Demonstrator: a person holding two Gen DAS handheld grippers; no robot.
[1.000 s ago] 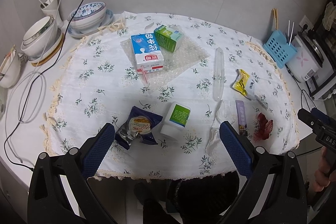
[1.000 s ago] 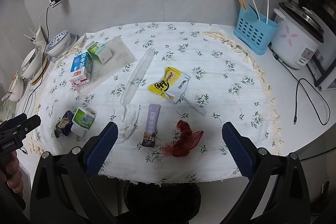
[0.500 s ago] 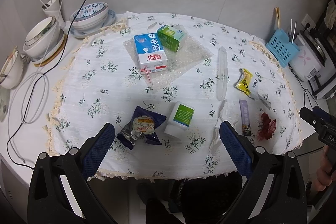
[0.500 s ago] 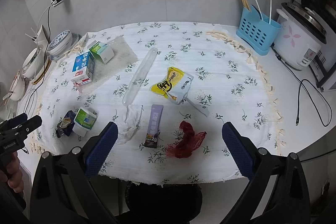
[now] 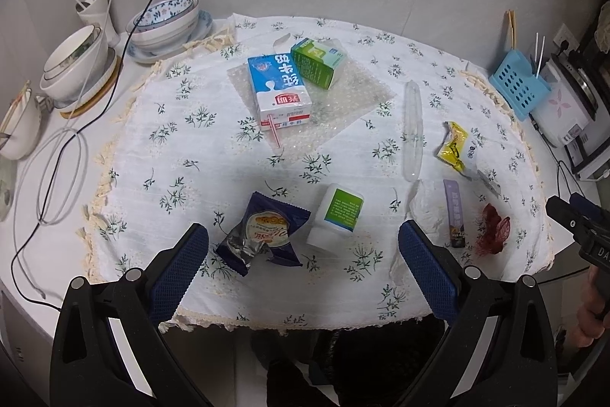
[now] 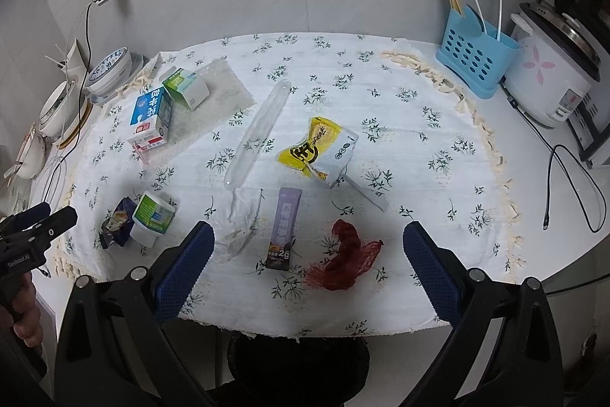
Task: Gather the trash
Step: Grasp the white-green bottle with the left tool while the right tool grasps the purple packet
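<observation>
Trash is scattered over a flowered tablecloth [image 5: 190, 155]. My left gripper [image 5: 303, 250] hangs open above the near edge, over a dark blue snack wrapper [image 5: 263, 233] and a white tub with a green label [image 5: 335, 216]. Farther back lie a blue milk carton [image 5: 280, 90] and a green carton [image 5: 316, 61] on bubble wrap. My right gripper [image 6: 309, 254] is open above a purple sachet [image 6: 284, 227] and a red net scrap [image 6: 350, 256]. A yellow packet [image 6: 318, 149], a clear plastic tube [image 6: 257, 132] and a crumpled tissue [image 6: 242, 216] lie nearby.
Stacked bowls [image 5: 76, 60] and cables [image 5: 57, 174] sit left of the cloth. A blue utensil holder [image 6: 476, 61] and a rice cooker [image 6: 553, 75] stand at the right. A dark bin [image 6: 297, 361] sits below the table's near edge.
Both grippers have drawn slightly back and up from the table, so the trash looks a little farther away. Nothing was picked up and both stay open.
</observation>
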